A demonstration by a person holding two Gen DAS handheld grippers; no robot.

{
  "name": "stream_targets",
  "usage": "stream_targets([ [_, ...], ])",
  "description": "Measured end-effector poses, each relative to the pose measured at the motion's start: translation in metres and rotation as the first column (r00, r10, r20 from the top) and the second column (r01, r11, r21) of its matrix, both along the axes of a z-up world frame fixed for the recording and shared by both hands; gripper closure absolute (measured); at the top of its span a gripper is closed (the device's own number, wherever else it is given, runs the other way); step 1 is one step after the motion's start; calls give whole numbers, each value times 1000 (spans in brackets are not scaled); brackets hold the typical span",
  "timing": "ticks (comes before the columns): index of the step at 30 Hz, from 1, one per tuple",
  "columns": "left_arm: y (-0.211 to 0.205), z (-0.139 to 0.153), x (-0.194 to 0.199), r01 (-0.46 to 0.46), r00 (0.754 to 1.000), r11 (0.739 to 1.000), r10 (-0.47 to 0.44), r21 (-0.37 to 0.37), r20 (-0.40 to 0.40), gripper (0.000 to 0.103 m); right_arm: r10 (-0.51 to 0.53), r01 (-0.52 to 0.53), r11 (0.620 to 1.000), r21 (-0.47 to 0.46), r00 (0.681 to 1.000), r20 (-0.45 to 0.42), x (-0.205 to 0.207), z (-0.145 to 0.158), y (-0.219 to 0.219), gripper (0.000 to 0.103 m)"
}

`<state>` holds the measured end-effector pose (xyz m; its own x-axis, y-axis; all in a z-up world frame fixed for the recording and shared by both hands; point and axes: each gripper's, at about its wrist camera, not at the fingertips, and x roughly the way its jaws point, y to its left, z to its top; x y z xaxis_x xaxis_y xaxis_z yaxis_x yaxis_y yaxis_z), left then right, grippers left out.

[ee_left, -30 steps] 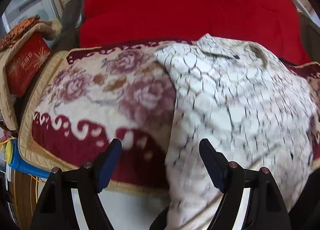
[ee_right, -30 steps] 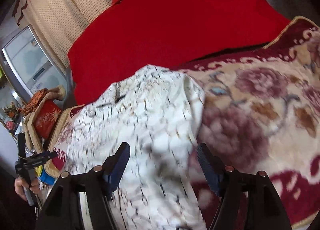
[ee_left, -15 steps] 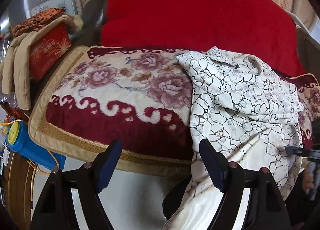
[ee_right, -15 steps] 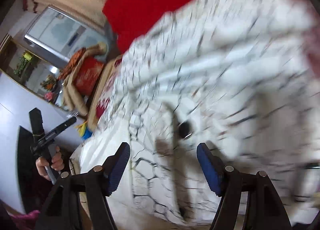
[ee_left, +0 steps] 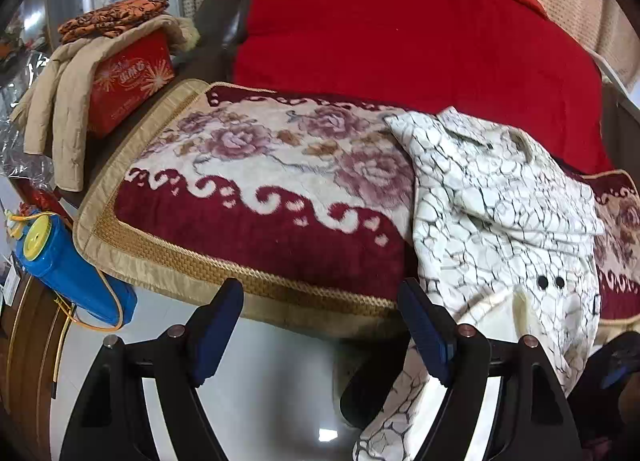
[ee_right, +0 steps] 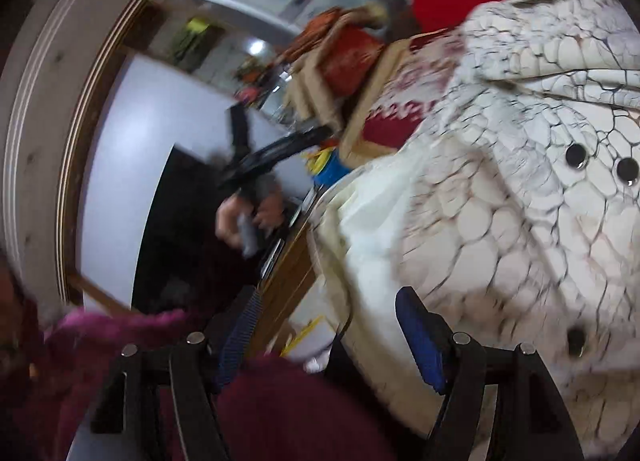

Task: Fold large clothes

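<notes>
— Floral maroon-and-cream blanket (ee_left: 280, 165) covers the sofa; where's the garment?

— That white crackle-patterned coat (ee_left: 500, 213) lies on its right end, its long axis running back to front, hem spilling over the front edge.

— Which claw is nearer?

— Right claw (ee_right: 328, 337), I'd judge: coat (ee_right: 520, 181) just ahead and rightward, jaws wide, empty, tilted sideways. Left claw (ee_left: 320, 333) hovers level off the edge, also wide, coat to its right.

Both tongs (ee_left: 320, 335) now farther back from the coat (ee_left: 500, 221).
</notes>
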<state>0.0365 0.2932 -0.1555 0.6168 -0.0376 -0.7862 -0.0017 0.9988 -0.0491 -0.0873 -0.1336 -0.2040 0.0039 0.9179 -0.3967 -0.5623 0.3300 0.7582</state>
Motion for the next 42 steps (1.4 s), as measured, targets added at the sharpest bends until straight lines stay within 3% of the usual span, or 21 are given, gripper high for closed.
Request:
stream_targets([
  [5, -15, -9, -2, 59, 998, 998, -60, -29, -21, 23, -235, 237, 959, -153, 971, 34, 0, -7, -44, 29],
  [9, -40, -27, -4, 139, 988, 990, -141, -29, -60, 24, -519, 501, 827, -254, 855, -4, 27, -22, -98, 29],
  [10, -46, -30, -5, 165, 984, 986, -166, -25, -61, 30, -565, 542, 797, -267, 825, -8, 31, -25, -108, 29],
  [12, -58, -34, -9, 221, 972, 975, -223, -25, -70, 91, -648, 614, 719, -327, 762, 5, 34, -31, -134, 29],
  [13, -64, -35, -12, 251, 965, 967, -253, -38, -69, 96, -676, 639, 682, -355, 736, 26, 32, -33, -144, 29],
  [17, -89, -29, -38, 394, 919, 919, -394, -32, -12, 96, -753, 702, 557, -443, 652, 85, 22, -47, -180, 29],
  [20, -109, -23, -62, 516, 857, 857, -516, -18, -1, 96, -782, 716, 517, -469, 618, 81, 17, -63, -201, 20],
  [24, -113, -6, -94, 640, 768, 768, -639, -19, 32, 95, -757, 664, 544, -512, 652, 40, 31, -89, -201, 19],
  [26, -106, 5, -102, 632, 772, 774, -632, 26, 64, 92, -738, 644, 558, -523, 673, 41, 40, -103, -196, 19],
  [28, -93, 14, -99, 570, 814, 819, -574, 66, 89, 56, -721, 617, 572, -540, 693, 27, 48, -116, -190, 19],
  [29, -85, 16, -93, 520, 844, 850, -527, 83, 101, 15, -712, 597, 580, -554, 702, 11, 53, -124, -187, 19],
  [30, -78, 16, -87, 456, 876, 883, -467, 108, 118, 2, -707, 582, 589, -561, 707, -8, 57, -131, -180, 19],
  [32, -67, 12, -76, 418, 895, 903, -428, 104, 124, 2, -689, 559, 618, -552, 724, -39, 62, -137, -172, 19],
  [35, -56, -7, -54, 384, 920, 923, -383, 13, 84, 2, -648, 563, 669, -485, 762, -10, 59, -126, -159, 20],
  [36, -56, -12, -51, 385, 920, 923, -383, -7, 82, 2, -642, 569, 669, -479, 766, 13, 58, -121, -156, 28],
  [37, -54, -17, -49, 384, 921, 923, -381, -23, 83, 4, -626, 562, 679, -473, 779, 27, 58, -117, -151, 44],
  [38, -55, -23, -46, 381, 923, 924, -377, -40, 79, 20, -617, 558, 680, -475, 786, 39, 58, -115, -146, 53],
  [39, -57, -29, -43, 391, 920, 918, -387, -70, 64, 56, -613, 558, 673, -485, 788, 57, 58, -113, -142, 63],
  [40, -62, -35, -41, 406, 914, 909, -403, -98, 44, 75, -612, 558, 661, -502, 788, 70, 59, -114, -140, 63],
  [41, -66, -40, -39, 415, 909, 903, -416, -113, 24, 93, -619, 558, 651, -515, 783, 65, 61, -117, -138, 63],
  [42, -70, -44, -40, 421, 907, 902, -421, -95, 14, 93, -626, 554, 649, -521, 778, 47, 63, -121, -136, 63],
])
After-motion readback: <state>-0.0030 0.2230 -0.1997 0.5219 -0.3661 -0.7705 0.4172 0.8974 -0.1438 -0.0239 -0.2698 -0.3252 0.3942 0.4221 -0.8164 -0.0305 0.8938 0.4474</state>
